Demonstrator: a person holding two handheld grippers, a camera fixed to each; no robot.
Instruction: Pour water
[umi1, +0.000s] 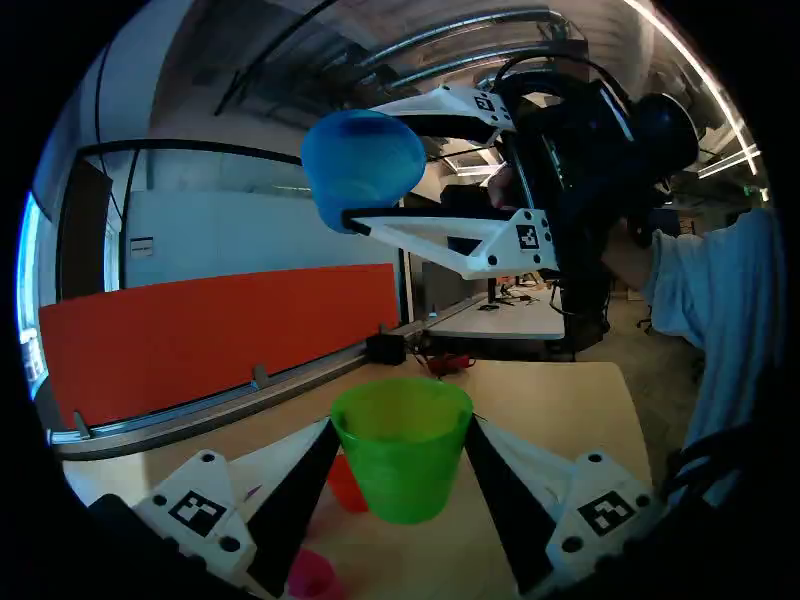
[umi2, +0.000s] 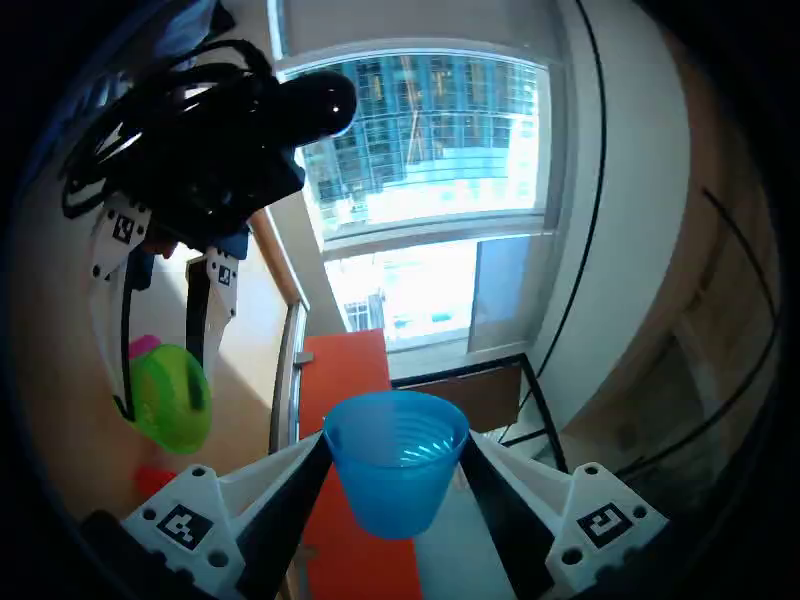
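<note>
Between the left tool's (umi1: 400, 432) two fingers sits the green cup (umi1: 402, 455), upright with its mouth open upward, both fingers pressing on its sides. It hangs over the desk (umi1: 560, 400), toward the middle and short of the far edge with the rail. Higher up and well apart from it, the right tool (umi1: 365, 165) clamps the blue cup (umi1: 362, 165), which is tipped on its side; whether it holds water I cannot tell. Just beside the green cup's lower left an orange cup (umi1: 345, 485) stands on the desk, and a pink cup (umi1: 312, 578) stands nearer the near edge. Behind the rail runs an orange panel (umi1: 200, 335). A pale sleeve (umi1: 720, 300) shows at the right. The right gripper view has the blue cup pinched close up, with the left tool beyond it.
</note>
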